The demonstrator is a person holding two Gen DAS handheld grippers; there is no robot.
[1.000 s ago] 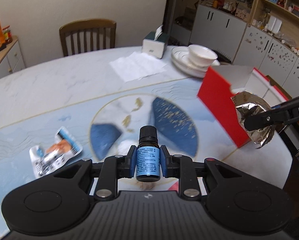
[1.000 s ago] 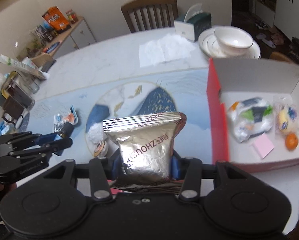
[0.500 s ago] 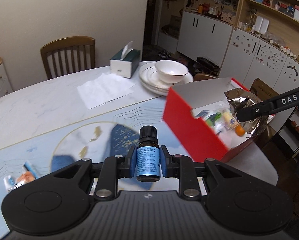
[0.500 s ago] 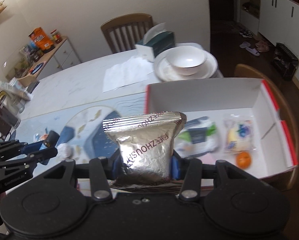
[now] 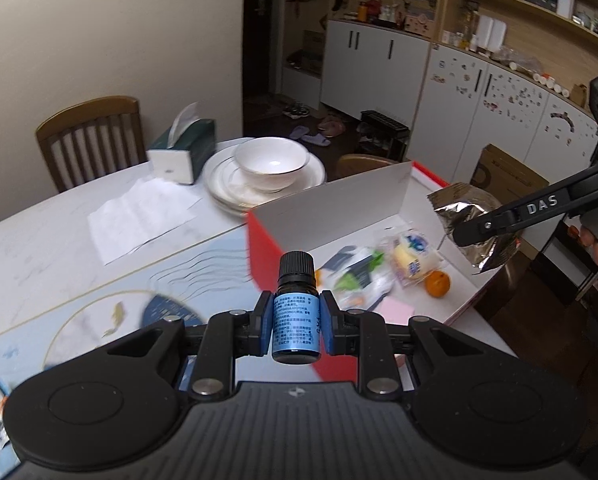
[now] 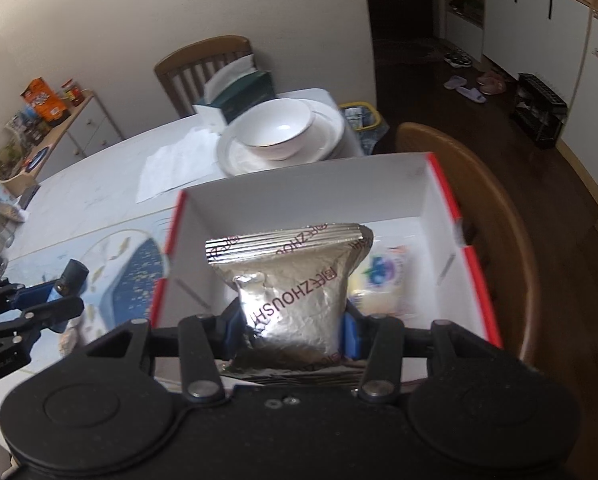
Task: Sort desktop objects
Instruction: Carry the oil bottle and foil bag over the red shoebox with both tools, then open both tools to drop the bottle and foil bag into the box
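Left gripper [image 5: 296,326]: blue pads clamped tight on a bottle [image 5: 296,312], upright, black cap up, held above the table [image 5: 39,236] just beside the box's red wall.
Right gripper [image 6: 291,328]: part closed, pads pressed on a silver pouch [image 6: 295,280], held over the box [image 6: 439,196].
Box: red outside, white inside, open, at the table's edge near a chair [image 6: 499,208].
In the box: 1 orange [image 5: 437,284], a pink note [image 5: 395,312], 2 wrapped snacks.
Table, far side: bowl [image 5: 271,162] on plates, tissue box [image 5: 183,152], paper sheet [image 5: 139,216].
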